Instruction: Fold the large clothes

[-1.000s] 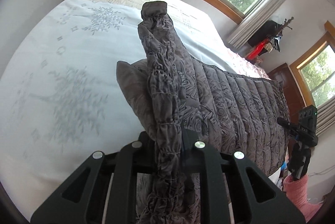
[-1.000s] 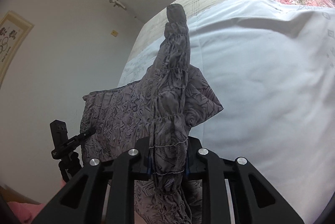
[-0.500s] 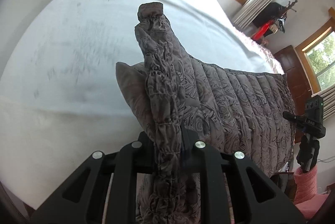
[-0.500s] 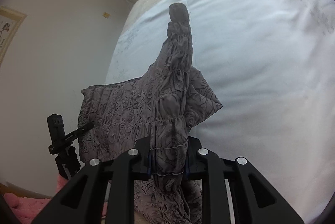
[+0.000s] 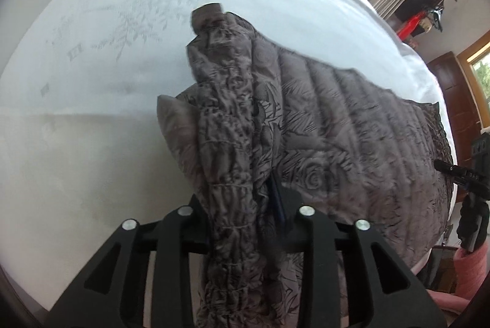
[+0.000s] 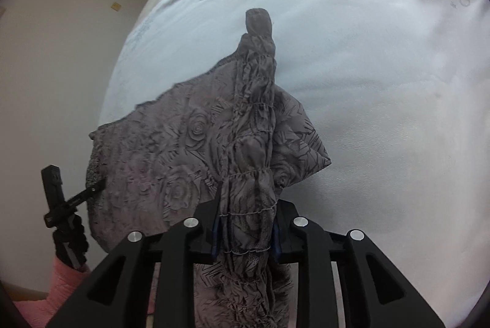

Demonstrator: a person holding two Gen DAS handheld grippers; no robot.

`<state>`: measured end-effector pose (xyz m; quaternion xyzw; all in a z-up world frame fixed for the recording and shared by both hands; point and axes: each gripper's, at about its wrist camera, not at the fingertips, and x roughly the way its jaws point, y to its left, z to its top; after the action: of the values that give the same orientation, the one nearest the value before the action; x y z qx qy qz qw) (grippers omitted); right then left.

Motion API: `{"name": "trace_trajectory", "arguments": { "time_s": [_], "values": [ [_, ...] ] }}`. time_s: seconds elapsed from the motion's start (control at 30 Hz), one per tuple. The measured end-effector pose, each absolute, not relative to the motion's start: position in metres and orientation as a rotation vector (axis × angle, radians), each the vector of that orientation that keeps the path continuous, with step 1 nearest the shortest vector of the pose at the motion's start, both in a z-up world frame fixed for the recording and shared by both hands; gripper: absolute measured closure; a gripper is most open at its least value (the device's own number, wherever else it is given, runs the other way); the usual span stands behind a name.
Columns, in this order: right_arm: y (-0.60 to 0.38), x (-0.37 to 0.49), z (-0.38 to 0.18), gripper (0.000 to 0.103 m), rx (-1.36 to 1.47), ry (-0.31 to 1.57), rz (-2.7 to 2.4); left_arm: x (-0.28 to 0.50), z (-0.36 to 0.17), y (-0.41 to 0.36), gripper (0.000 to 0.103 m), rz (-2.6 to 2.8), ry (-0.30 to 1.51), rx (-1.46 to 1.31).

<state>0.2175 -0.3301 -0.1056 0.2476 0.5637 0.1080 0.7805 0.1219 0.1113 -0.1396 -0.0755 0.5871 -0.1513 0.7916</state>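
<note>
White bed [image 5: 107,144] fills both frames; my grey quilted garment [image 5: 337,144] hangs above it, stretched centre to right. Left gripper [image 5: 245,224] clamps one gathered edge — right gripper [image 6: 245,230] pinches the other, centre-bottom.

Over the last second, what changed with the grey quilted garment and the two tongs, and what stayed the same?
Both tongs tipped down and forward toward the bed: the windows and wall have slid up out of both views, and the white cover fills more of each. The grey quilted garment travelled along, stretched between them. Nothing was released: the left tongs and right tongs remain shut on its gathered edge.
</note>
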Motion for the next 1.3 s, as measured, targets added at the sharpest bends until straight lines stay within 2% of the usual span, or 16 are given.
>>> {"name": "trace_trajectory", "arguments": {
  "time_s": [0.2, 0.57, 0.7, 0.87, 1.03, 1.17, 1.3],
  "values": [
    [-0.34, 0.189, -0.13, 0.067, 0.531, 1.188, 0.209, 0.125, -0.152, 0.107, 0.064, -0.321, 1.252, -0.135],
    [-0.341, 0.16, -0.13, 0.066, 0.524, 1.099, 0.164, 0.112, -0.157, 0.103, 0.06, -0.275, 1.18, -0.101],
    [-0.345, 0.15, -0.12, 0.055, 0.533, 1.109, 0.118, 0.104, -0.155, 0.101, 0.053, -0.244, 1.17, -0.116],
    [-0.338, 0.14, -0.088, 0.055, 0.433, 1.057, 0.023, 0.093, -0.133, 0.119, 0.048, -0.181, 1.176, -0.13],
    [-0.311, 0.114, -0.047, 0.055, 0.282, 0.947, -0.024, 0.068, -0.087, 0.125, 0.048, -0.044, 1.084, -0.052],
    [-0.282, 0.101, -0.044, 0.06, 0.179, 0.931, -0.01, 0.04, -0.063, 0.106, 0.048, -0.044, 1.015, -0.019],
    [-0.264, 0.101, -0.057, 0.067, 0.15, 0.97, 0.003, 0.021, -0.063, 0.078, 0.048, -0.09, 1.01, 0.035]
  ]
}}
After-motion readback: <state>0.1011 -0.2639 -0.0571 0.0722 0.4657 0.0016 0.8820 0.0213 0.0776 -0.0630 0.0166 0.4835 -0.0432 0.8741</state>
